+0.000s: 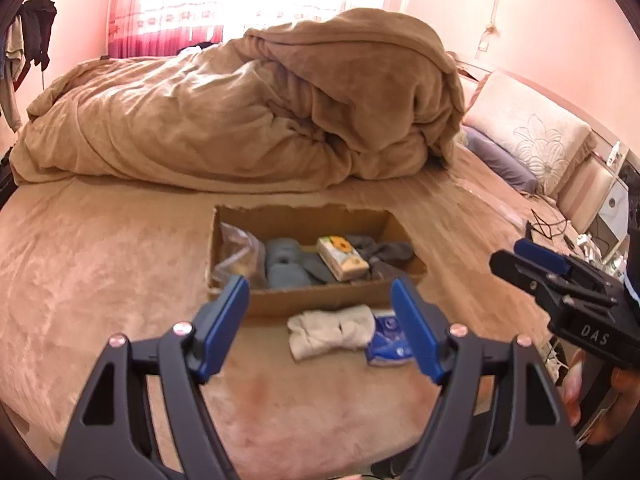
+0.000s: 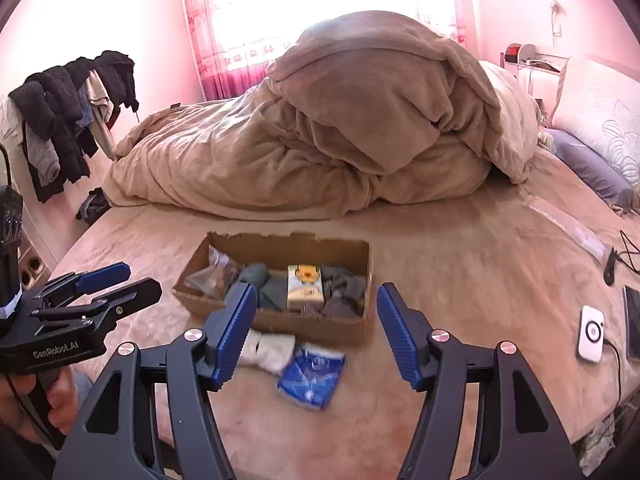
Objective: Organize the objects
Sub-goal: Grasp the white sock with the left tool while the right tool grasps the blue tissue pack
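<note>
Cardboard box [image 1: 316, 300] on bed; left gripper [image 1: 320, 328] spread, empty; right gripper [image 2: 316, 332] spread, empty

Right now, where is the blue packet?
In both views the blue packet lies on the bed, just in front of the cardboard box, right of the white folded cloth.

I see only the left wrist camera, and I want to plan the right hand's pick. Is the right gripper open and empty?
Observer: Yes, the right gripper is wide open with nothing between its fingers.
Operator: My finger hides part of the blue packet. How does it lie?
Observer: The blue packet lies uncovered in front of the cardboard box, just right of the white cloth bundle.
Operator: Is there anything further right?
Observer: A small white device with a cable lies on the bed near its right edge.
</note>
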{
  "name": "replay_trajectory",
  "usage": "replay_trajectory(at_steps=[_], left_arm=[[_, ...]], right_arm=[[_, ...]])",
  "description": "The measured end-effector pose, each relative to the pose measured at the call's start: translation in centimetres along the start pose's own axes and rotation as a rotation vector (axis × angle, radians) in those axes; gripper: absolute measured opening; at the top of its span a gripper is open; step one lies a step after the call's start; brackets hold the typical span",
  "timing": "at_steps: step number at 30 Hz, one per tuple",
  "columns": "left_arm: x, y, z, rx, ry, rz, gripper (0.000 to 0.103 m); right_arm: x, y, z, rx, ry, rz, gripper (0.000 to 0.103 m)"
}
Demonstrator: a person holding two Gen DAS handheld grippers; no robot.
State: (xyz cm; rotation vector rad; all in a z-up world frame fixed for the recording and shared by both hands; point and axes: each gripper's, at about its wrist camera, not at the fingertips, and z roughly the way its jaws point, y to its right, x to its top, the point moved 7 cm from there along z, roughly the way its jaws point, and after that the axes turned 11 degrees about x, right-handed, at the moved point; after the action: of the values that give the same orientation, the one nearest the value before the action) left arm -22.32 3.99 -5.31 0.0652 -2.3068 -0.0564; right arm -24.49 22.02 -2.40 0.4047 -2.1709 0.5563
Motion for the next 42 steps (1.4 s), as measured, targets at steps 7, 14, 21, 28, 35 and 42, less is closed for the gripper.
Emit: replay_trajectory(at_steps=[7, 14, 21, 28, 35, 42], left_arm=[[-3.5, 0.4, 1.8, -0.002, -0.052, -0.005, 0.086], [-6.0, 0.5, 5.4, 0.001, -0.102, -0.012, 0.087], [-7.8, 0.7, 9.4, -0.03, -0.148, -0.027, 0.087], [-8.4, 1.4, 12.6, -0.067, -0.183, -0.003, 0.087], [-8.4, 2.3, 15.0, -0.075, -0.183, 0.012, 0.087], [-8.5, 3.4, 14.5, -0.079, -0.171, 0.055, 0.057]], right_arm=[[-3.4, 0.4, 0.3, -0.002, -0.037, 0.013, 0.067], [-7.0, 1.6, 3.3, 0.017, -0.098, 0.057, 0.067], [-9.4, 2.5, 6.4, 0.043, -0.156, 0.085, 0.067], [-11.4, 4.0, 9.7, 0.06, -0.21, 0.134, 0.067], [-12.1, 4.3, 11.1, 0.088, -0.236, 0.165, 0.055], [-12.3, 3.2, 11.3, 0.113, -0.255, 0.112, 0.031]])
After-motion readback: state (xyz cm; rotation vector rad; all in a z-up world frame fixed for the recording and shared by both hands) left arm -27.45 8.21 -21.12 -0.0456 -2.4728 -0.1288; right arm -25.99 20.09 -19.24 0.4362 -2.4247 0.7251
